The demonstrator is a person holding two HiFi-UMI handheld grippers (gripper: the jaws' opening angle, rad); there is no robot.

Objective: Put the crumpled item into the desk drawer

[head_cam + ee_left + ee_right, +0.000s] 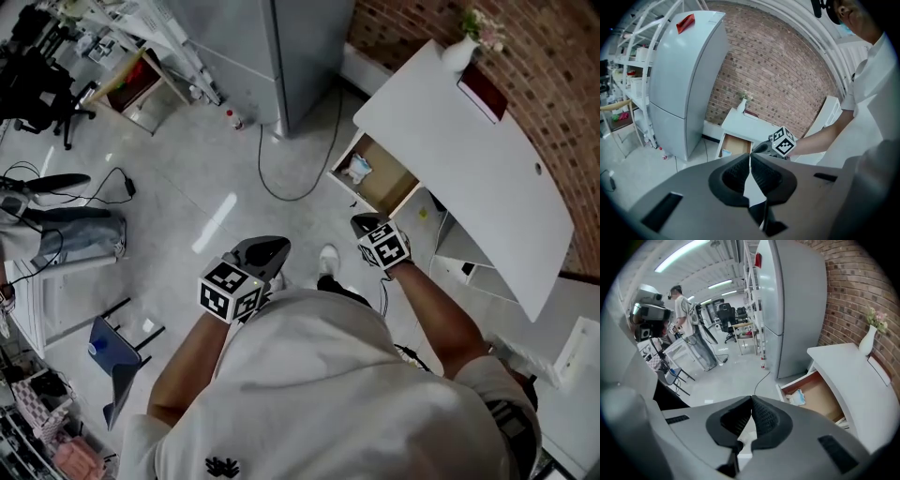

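A: Tool check. Left gripper [750,161]: pads pressed together, nothing between them. Right gripper [751,403]: the same, jaws met and empty. We hold both out in front of the body, touching neither the desk [469,159] nor anything on it.

B: And the crumpled item [797,397]?

A: White with a bit of blue, lying inside the open drawer [392,183], near the front panel. We judge the placing done. Only the drawer stands out.

B: Then the risk lies in shutting it, if we do.

A: Agreed. The wad looks light and springy. A hard shove could make it hop, or ride up and snag under the desktop, jamming the drawer part-way.

B: Contact is our other worry. Closed jaw tips are narrow and the front panel looks smooth. An off-centre push could skew the drawer or let the tips slide off its edge.

A: Note the white vase [459,52] with flowers at the far end of the desktop. A slam might rock it.

B: On the floor, a dark cable [286,198] loops between our feet and the fridge [300,56]. Stepping forward without looking could catch a shoe on it.
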